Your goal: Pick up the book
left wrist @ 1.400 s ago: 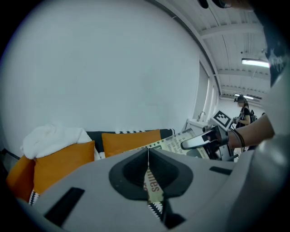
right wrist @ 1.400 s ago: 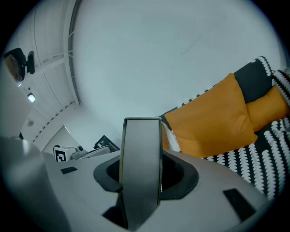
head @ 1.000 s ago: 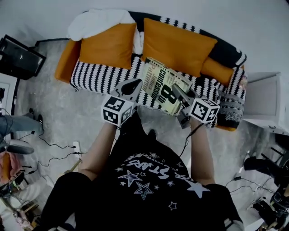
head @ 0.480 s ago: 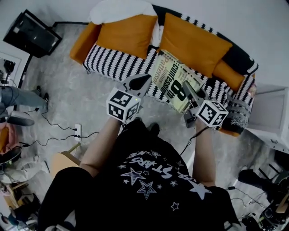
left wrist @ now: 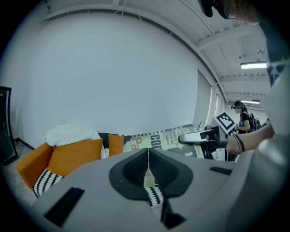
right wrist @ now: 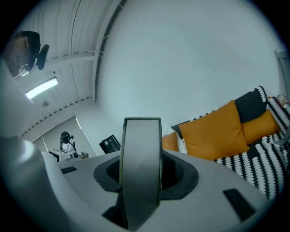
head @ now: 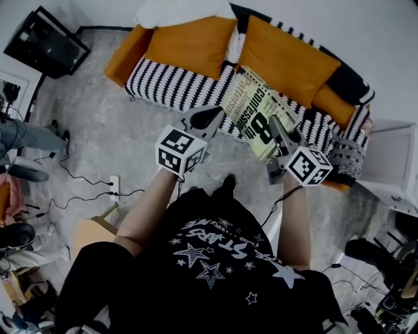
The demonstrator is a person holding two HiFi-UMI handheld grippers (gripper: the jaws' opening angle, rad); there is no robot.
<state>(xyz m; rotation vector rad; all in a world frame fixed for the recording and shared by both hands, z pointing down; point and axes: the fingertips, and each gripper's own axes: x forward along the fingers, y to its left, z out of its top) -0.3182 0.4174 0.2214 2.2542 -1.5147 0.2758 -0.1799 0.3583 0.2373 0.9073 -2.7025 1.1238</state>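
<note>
**Task status.** The right gripper point(head: 279, 132) is clenched on the right edge of the book point(head: 251, 114). In the right gripper view that edge stands as a thick grey slab, gripped between the jaws. The left gripper point(head: 212, 119) has its jaws pressed together with nothing between them. Its tip sits at the book's left edge, and contact there cannot be confirmed. The book hangs in the air between the two grippers, cover up, in front of the sofa point(head: 176, 88) and clear of its seat. On this evidence the pick-up is judged essentially done. What remains, at most, is to hold the book steady.

**Inventory, near to far.**
- Grippers: two, one in each of the person's hands.
- Book: one.
- Sofa: one, with a black-and-white striped cover.
- Large orange cushions point(head: 196, 45): two, against the sofa back. A smaller orange piece shows at the right end.
- White blanket point(head: 183, 10): one, on the sofa back.
</note>
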